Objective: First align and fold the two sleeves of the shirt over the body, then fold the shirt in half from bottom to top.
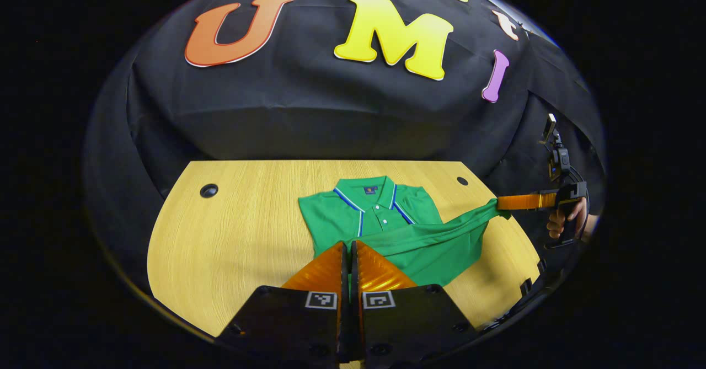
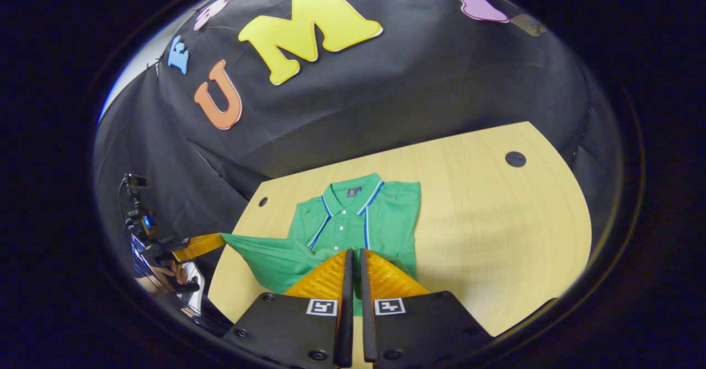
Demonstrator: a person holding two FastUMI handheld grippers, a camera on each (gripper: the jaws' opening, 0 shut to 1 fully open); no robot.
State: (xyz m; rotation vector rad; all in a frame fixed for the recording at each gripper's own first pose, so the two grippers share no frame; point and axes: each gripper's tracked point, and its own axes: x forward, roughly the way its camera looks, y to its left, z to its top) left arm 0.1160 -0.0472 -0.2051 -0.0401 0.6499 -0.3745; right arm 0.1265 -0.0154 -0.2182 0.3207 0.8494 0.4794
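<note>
Both grippers are closed on thin green cloth: the left gripper [image 1: 349, 246] and the right gripper [image 2: 354, 254] each pinch a bottom corner of the shirt [image 1: 380, 220], and the hem hangs stretched between them above the table [image 1: 231, 236]. The fabric looks light, soft and limp, so corners are the good places to hold. The collar [image 2: 351, 190] lies flat, with free wood on both sides and the far table edge just beyond it.
</note>
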